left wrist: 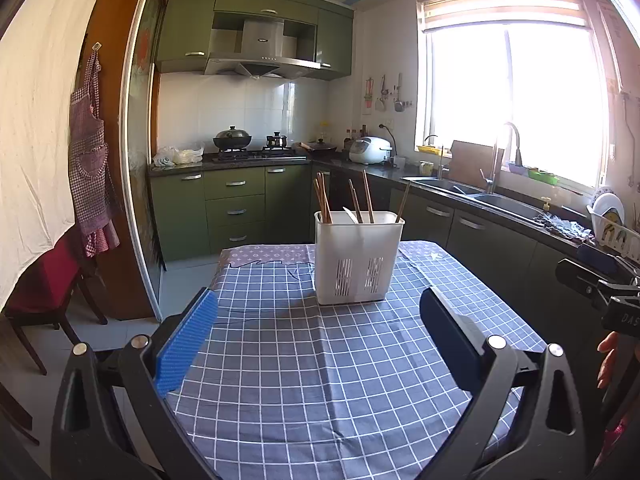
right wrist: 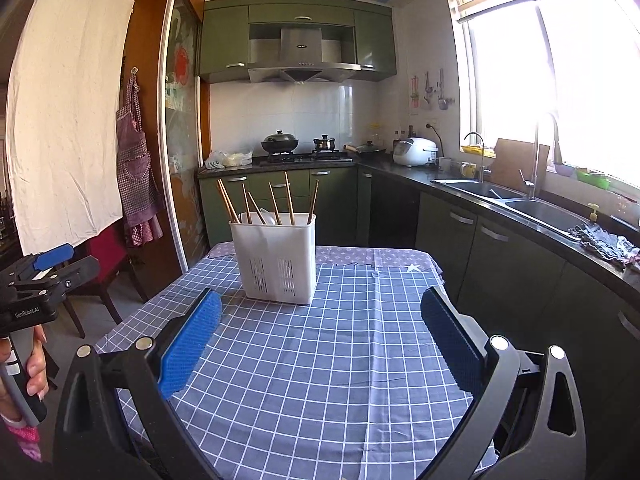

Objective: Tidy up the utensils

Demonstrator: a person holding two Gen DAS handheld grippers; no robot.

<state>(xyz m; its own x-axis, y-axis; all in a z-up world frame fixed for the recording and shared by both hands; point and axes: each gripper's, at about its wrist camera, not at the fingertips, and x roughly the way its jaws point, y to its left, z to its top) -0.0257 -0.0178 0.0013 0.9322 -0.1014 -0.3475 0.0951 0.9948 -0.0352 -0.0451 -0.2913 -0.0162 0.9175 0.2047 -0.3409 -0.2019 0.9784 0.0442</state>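
A white plastic utensil holder (left wrist: 358, 258) stands upright on the blue checked tablecloth (left wrist: 320, 380), toward the table's far end. Several wooden chopsticks (left wrist: 324, 200) and a white spoon (left wrist: 351, 216) stick out of its top. It also shows in the right wrist view (right wrist: 276, 258), with its chopsticks (right wrist: 276, 206). My left gripper (left wrist: 320, 344) is open and empty, low over the cloth, short of the holder. My right gripper (right wrist: 320, 340) is open and empty, short of the holder and to its right. The tablecloth (right wrist: 320, 380) between the fingers is bare.
A kitchen counter with a sink (left wrist: 472, 196) runs along the right. A stove with pots (left wrist: 248, 148) is at the back. A red chair (left wrist: 44, 292) stands left of the table. The other gripper shows at the right edge (left wrist: 600, 288) and at the left edge (right wrist: 36, 284).
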